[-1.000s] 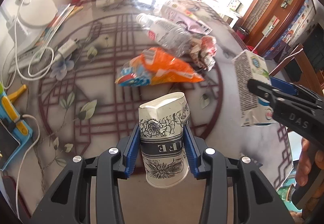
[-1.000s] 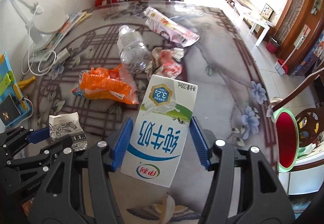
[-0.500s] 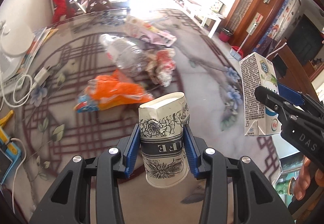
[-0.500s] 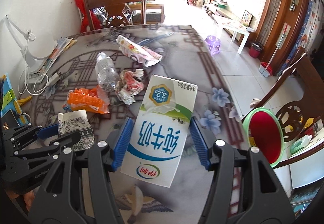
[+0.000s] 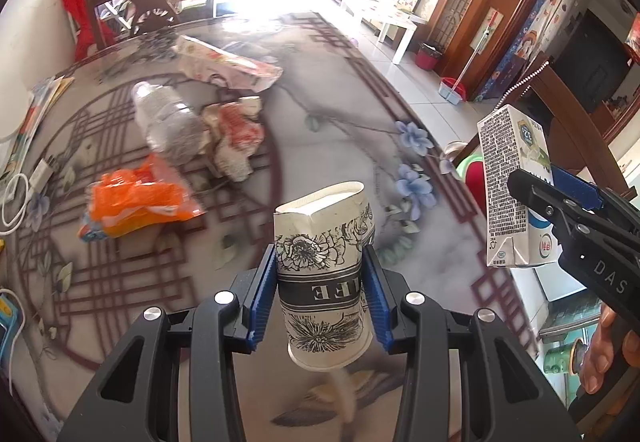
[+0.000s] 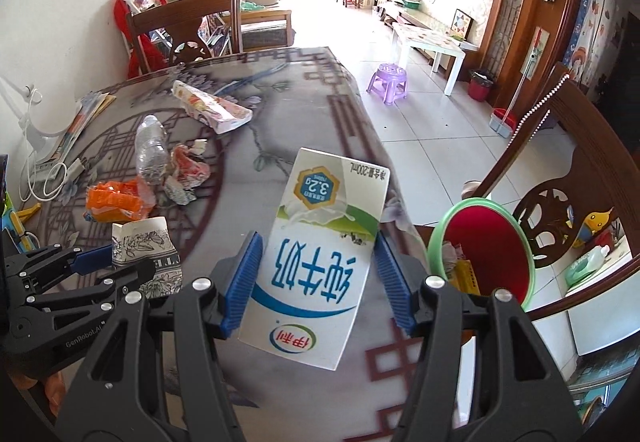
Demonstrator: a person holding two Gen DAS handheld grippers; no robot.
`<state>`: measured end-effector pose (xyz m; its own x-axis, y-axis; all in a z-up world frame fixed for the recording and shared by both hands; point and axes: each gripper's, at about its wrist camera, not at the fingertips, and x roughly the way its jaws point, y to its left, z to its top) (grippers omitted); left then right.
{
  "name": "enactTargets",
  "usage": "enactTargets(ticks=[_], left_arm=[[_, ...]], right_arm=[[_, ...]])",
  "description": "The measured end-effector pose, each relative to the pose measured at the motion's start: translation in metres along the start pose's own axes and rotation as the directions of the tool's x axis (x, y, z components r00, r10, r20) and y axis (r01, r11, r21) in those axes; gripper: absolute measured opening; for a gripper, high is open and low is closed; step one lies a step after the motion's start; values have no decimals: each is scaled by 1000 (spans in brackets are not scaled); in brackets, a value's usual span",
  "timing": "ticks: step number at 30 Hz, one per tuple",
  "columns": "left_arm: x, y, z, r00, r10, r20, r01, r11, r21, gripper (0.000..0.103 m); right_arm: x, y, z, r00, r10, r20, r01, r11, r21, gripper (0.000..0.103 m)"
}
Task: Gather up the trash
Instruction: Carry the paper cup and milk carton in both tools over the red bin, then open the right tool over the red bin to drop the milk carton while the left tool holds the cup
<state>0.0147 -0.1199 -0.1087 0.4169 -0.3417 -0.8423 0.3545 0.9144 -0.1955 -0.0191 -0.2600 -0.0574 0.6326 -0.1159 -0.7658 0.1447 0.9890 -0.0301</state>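
Glossy grey, with dark red lattice lines and painted blue flowers, the counter (image 6: 280,114) runs toward a wooden chair (image 6: 188,26) at its far end; pale floor tiles and a purple stool (image 6: 389,81) lie beyond its right edge. On the counter sit an orange snack bag (image 5: 140,198), a crushed clear bottle (image 5: 168,122), crumpled wrappers (image 5: 236,134) and a long printed packet (image 5: 228,62). The left gripper (image 5: 326,296) clamps a crumpled paper cup (image 5: 324,270) above the counter. The right gripper (image 6: 318,284) grasps a milk carton (image 6: 320,254) near the counter's right edge. Just past that edge stands a green-rimmed red bin (image 6: 484,246), beside a carved chair (image 6: 560,170).
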Motion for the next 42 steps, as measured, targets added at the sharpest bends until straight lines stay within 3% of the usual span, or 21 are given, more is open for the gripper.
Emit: enactTargets(ticks=[18,36,42], left_arm=[[29,-95,31,999,-33,-11,34,997,65,39],[52,-172,65,998,-67,-13,68,985,160,39],[67,-207,77,995,-101,-26,104,972,213,39]], right_arm=[[13,-108,5,999,-43,-14,44,995,85,56],[65,-239,7,974,-204,-104,221,954,204,57],[68,-265,1,970,-216,-112,238,938,252,66]])
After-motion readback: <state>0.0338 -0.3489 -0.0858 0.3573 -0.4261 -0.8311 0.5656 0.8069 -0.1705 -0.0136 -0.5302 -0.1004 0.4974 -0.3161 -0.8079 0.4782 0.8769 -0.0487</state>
